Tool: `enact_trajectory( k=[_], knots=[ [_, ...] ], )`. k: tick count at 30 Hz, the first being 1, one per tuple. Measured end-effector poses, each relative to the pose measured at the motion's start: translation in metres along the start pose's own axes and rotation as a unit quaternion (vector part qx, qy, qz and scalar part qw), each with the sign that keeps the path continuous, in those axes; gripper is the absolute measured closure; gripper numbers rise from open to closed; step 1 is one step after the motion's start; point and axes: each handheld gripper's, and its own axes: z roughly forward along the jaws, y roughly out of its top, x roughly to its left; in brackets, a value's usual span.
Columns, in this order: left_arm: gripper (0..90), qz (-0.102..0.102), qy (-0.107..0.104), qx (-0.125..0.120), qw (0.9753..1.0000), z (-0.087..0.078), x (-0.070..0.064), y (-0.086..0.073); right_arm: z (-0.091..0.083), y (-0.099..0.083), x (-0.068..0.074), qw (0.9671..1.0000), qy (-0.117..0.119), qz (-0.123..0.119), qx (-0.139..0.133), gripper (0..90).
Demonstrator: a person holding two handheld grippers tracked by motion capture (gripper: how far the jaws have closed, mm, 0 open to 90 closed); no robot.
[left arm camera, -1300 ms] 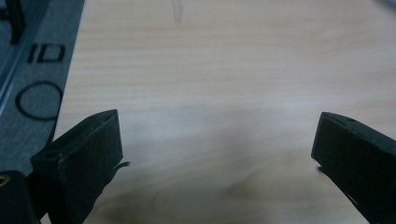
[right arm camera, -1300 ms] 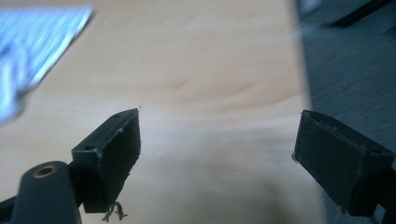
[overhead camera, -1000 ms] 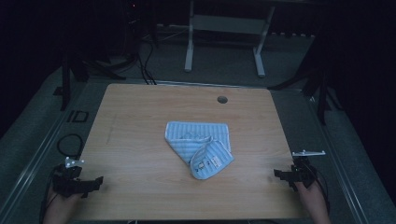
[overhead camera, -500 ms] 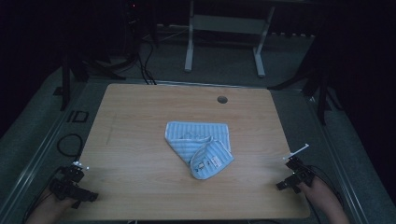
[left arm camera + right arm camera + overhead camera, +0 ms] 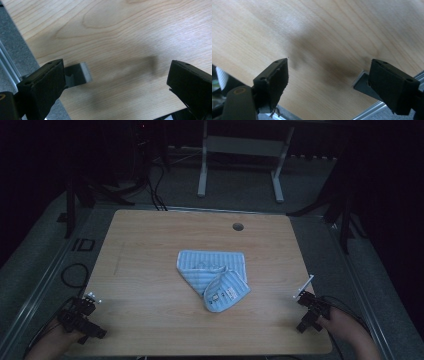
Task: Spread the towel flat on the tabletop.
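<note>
A pale wooden desk (image 5: 150, 250) carries a blue striped cloth (image 5: 214, 277), folded loosely at its middle, one corner turned over to show a label. The left claw (image 5: 80, 316) sits at the near left corner, the right claw (image 5: 311, 309) by the near right edge; both gape wide and empty, well apart from the cloth.
</note>
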Motion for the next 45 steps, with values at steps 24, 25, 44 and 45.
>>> enact_trajectory(
  k=[24,25,44,45],
  knots=[
    [1.9,0.054,-0.012,0.002,0.9984,-0.004,-0.023,0.032,-0.012,0.017,0.004,0.9998,0.005,-0.014,0.014,14.8],
    [1.9,0.057,-0.010,0.002,0.9983,-0.005,-0.024,0.034,-0.012,0.018,0.005,0.9997,0.003,-0.017,0.015,14.8],
    [1.9,0.105,-0.021,0.013,0.9942,-0.003,-0.050,0.065,-0.023,0.053,0.018,0.9983,-0.015,-0.055,-0.002,13.3],
    [2.0,0.108,-0.019,0.010,0.9939,-0.004,-0.052,0.067,-0.023,0.056,0.020,0.9982,-0.013,-0.059,-0.002,13.3]
  ],
)
